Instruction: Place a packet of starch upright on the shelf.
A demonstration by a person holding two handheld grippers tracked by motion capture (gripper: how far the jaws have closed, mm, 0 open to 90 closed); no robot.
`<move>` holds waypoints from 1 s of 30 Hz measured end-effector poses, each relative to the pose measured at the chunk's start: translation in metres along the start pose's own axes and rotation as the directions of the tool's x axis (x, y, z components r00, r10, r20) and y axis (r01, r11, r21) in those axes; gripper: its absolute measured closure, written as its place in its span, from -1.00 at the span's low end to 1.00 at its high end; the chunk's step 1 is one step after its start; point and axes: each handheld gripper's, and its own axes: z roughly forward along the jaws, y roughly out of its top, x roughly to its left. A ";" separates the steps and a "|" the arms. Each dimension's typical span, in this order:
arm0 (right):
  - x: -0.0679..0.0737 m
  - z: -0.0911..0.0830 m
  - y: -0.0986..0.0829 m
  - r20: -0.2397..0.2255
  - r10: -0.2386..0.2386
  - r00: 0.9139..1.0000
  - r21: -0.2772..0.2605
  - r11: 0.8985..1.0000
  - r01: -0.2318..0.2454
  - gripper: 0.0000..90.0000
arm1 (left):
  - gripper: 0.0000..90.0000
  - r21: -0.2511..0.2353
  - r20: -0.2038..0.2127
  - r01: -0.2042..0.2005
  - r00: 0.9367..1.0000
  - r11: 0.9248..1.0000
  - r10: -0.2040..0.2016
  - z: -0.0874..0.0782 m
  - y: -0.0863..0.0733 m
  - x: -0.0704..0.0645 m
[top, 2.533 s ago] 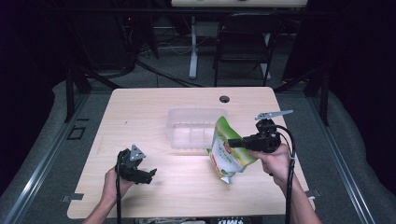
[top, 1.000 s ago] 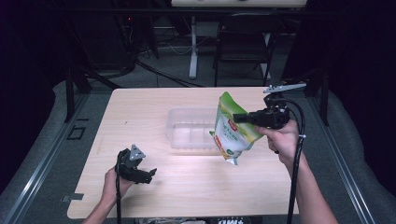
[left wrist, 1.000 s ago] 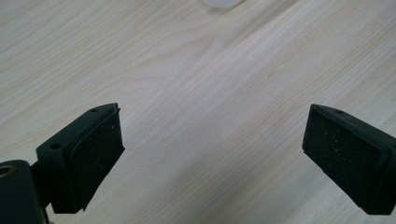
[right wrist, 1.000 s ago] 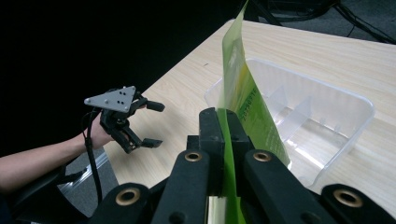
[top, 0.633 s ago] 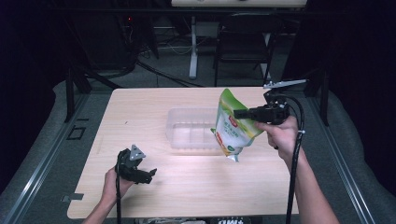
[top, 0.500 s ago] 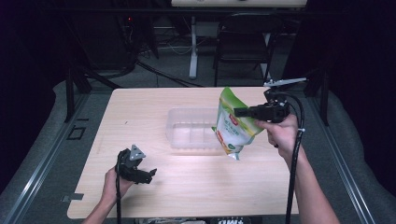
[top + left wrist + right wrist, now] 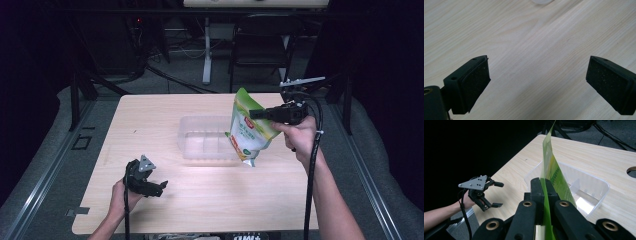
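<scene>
A green and white pouch (image 7: pixel 248 126) hangs in the air, tilted, over the right end of a clear plastic bin (image 7: pixel 202 141) on the wooden table (image 7: pixel 150 125). My right gripper (image 7: pixel 256 114) is shut on the pouch's upper edge; in the right gripper view the jaws clamp the green pouch (image 7: pixel 551 170) edge-on above the bin (image 7: pixel 584 192). My left gripper (image 7: pixel 159 188) rests low near the table's front left, open, with bare wood between its pads (image 7: pixel 475 83).
The bin has dividers inside and looks empty. A round cable hole (image 7: pixel 632 172) sits in the table's far side. A chair (image 7: pixel 260 50) and stand legs are behind the table. Bare wood lies across the front and left of the table.
My right gripper has lifted the pouch off the table and carried it up and back, over the bin's right end. The left gripper has stayed put.
</scene>
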 end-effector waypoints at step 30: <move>-0.015 0.030 0.023 0.092 0.020 0.996 0.040 0.999 -0.024 1.00 | -0.89 0.007 0.004 0.000 1.000 1.000 0.000 0.000 0.000 0.001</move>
